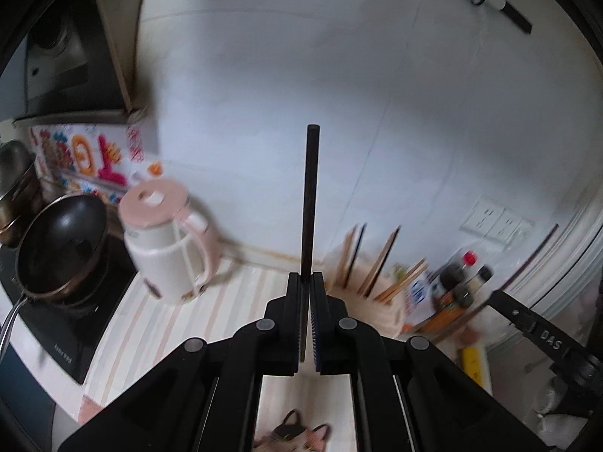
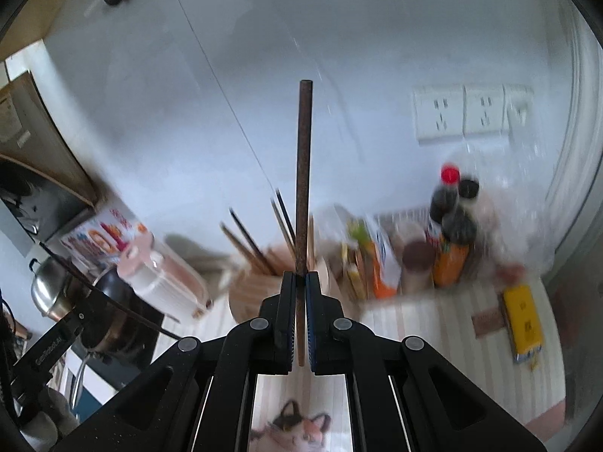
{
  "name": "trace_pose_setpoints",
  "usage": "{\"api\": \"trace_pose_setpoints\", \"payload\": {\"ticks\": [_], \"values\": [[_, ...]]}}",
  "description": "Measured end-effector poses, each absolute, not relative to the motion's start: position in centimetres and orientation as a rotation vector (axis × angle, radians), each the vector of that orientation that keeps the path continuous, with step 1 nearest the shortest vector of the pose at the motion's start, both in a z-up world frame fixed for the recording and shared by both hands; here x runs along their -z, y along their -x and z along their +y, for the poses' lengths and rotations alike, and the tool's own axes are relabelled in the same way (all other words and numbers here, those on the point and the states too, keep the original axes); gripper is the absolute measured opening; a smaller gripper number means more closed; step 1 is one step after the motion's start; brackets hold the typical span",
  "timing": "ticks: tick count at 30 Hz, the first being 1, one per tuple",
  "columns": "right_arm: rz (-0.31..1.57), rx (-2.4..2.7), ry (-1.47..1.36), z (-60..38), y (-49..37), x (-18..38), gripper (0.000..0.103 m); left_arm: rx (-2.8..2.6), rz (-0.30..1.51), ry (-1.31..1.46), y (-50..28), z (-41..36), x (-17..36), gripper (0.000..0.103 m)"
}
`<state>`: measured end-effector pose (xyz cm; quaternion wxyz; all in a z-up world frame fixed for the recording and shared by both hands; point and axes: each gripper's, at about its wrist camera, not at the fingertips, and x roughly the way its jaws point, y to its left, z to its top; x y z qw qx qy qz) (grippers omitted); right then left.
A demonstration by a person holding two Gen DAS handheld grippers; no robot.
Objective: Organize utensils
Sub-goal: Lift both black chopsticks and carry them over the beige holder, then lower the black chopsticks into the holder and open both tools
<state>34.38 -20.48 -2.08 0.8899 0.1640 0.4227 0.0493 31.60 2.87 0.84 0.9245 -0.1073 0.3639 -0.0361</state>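
Each gripper is clamped on one chopstick: the left gripper (image 1: 305, 282) grips a black chopstick (image 1: 311, 196), the right gripper (image 2: 300, 280) a brown chopstick (image 2: 303, 173), both raised above the wooden holder (image 2: 256, 293) (likely their destination).

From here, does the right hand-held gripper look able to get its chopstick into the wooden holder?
Probably yes. The right hand-held gripper is shut on a brown chopstick, the wooden holder lies just ahead, and nothing stands between; only the chopsticks already standing inside crowd its opening.
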Motion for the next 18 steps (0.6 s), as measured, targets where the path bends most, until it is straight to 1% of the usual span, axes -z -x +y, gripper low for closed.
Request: {"api": "trace_pose_setpoints", "payload": {"ticks": [5, 9, 12, 18], "values": [[0.829, -0.095, -0.339, -20.7, -37.6, 0.3, 0.005, 0.125, 0.724, 0.243, -34.5, 1.2, -2.8, 0.002], [0.810, -0.085, -0.338, -20.6, -40.1, 0.4, 0.005, 0.152, 0.726, 0.243, -37.5, -0.2, -3.2, 0.002], [0.816, -0.082, -0.335, -20.5, -42.0, 1.4, 0.005, 0.170, 0.746, 0.243, -40.2, -1.2, -2.3, 0.002], [0.865, -0.083, -0.328, -20.0, -44.9, 4.5, 0.005, 0.193, 0.835, 0.236, -44.5, -2.6, 1.2, 0.002]]}}
